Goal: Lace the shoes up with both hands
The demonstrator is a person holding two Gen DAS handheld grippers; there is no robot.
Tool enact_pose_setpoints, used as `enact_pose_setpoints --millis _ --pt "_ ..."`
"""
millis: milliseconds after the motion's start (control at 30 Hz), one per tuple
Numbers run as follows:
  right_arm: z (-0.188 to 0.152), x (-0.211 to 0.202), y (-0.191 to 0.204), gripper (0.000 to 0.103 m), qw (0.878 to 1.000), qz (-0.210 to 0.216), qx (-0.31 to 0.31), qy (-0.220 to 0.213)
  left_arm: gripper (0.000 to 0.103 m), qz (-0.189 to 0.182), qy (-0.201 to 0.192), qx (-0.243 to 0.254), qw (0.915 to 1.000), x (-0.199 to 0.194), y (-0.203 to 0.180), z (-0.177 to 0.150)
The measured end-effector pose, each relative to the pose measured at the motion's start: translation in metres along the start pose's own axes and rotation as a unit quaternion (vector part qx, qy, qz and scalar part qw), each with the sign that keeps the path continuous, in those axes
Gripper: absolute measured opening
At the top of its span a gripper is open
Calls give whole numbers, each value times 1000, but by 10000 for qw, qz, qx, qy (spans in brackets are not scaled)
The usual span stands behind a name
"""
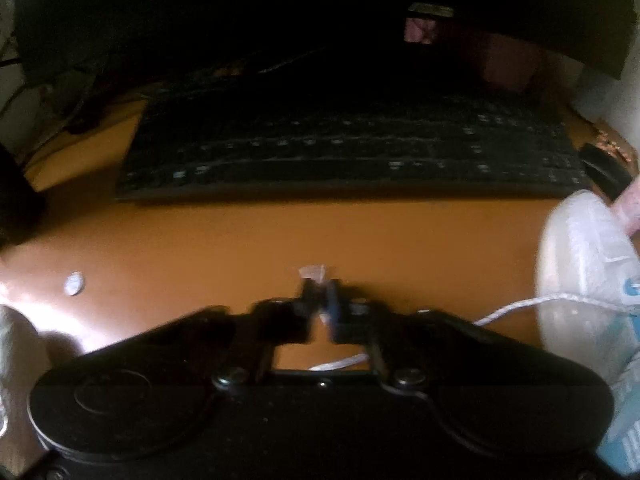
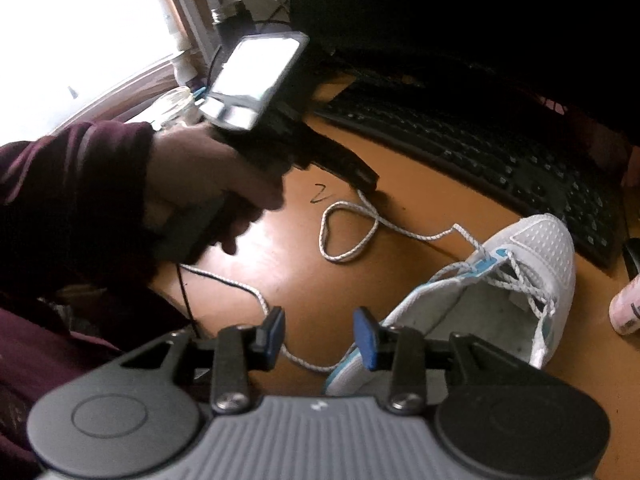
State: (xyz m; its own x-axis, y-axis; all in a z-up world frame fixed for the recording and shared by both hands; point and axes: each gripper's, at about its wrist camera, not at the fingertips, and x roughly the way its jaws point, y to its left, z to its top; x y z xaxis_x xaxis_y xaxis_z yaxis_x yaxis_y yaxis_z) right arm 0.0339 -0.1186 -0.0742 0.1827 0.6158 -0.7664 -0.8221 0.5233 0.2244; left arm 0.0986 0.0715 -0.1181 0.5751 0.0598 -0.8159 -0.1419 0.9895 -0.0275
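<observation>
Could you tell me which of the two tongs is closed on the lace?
The left tongs: shut on the lace tip, whereas the right tongs stand open, holding nothing.

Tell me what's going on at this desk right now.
A person is lacing a white and blue sneaker on an orange desk, a handheld tool in each hand. The left tool is shut on the tip of the white shoelace, which trails back to the sneaker's eyelets. The right tool is open, empty, beside the sneaker. A black keyboard lies behind.
</observation>
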Motion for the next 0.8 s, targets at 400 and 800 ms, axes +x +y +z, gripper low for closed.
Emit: enact_pose_setpoints --millis 400,800 --pt "-7 -64 -62 48 9673 152 2098 -1414 0 -1555 -1469 1217 9692 -113 -16 7" --pt "-3 -64 -111 31 8911 745 3920 -2163 0 -2331 -1712 2172 9323 -147 -64 -21"
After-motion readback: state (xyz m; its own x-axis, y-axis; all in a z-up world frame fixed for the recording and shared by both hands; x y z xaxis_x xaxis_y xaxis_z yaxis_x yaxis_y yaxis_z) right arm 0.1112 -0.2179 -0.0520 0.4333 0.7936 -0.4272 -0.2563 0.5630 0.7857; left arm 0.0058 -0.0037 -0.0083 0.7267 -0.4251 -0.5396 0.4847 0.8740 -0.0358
